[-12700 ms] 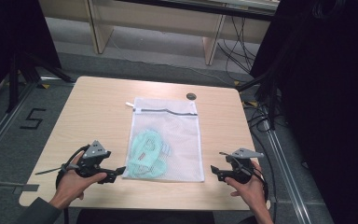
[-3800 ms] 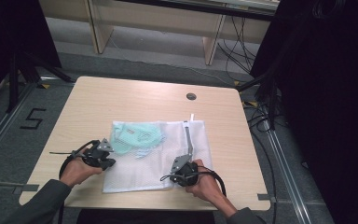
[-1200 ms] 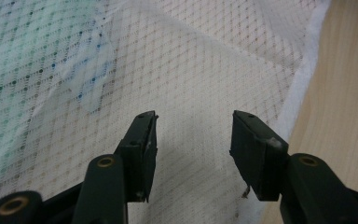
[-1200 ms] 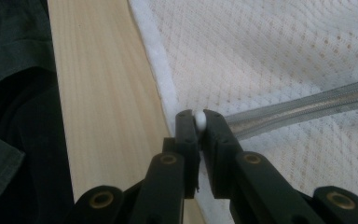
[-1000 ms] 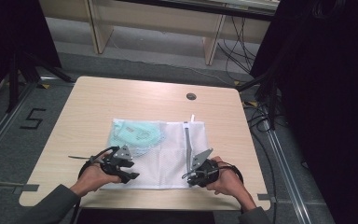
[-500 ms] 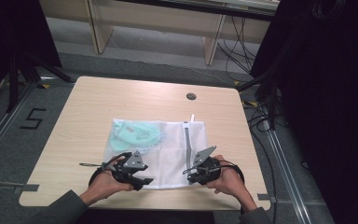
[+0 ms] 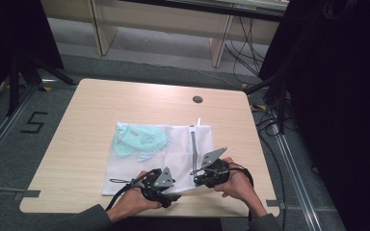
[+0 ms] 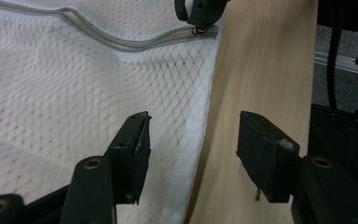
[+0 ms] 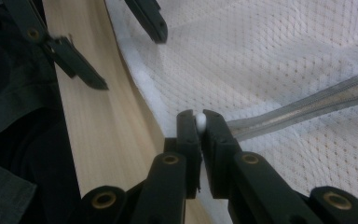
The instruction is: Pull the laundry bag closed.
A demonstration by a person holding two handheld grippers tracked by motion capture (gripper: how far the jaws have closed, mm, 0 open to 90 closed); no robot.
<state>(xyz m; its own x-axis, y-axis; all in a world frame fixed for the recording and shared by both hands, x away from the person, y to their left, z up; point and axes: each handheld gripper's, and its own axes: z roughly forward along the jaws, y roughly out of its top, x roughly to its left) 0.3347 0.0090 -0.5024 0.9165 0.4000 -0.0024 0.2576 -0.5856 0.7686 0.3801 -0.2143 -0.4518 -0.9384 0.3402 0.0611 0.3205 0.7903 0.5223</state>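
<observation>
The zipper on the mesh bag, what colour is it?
Grey, against the white mesh bag; the zipper shows best in the left gripper view.

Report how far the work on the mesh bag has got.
Done: the green garment lies inside the white mesh bag on the table.

In hand: the right gripper is shut on the white zipper pull at the bag's near edge. The left gripper, jaws just opening with nothing pressed between them, straddles that edge.

Left: probably gripping the edge and running the zipper; whether it is open or closed is unclear.
</observation>
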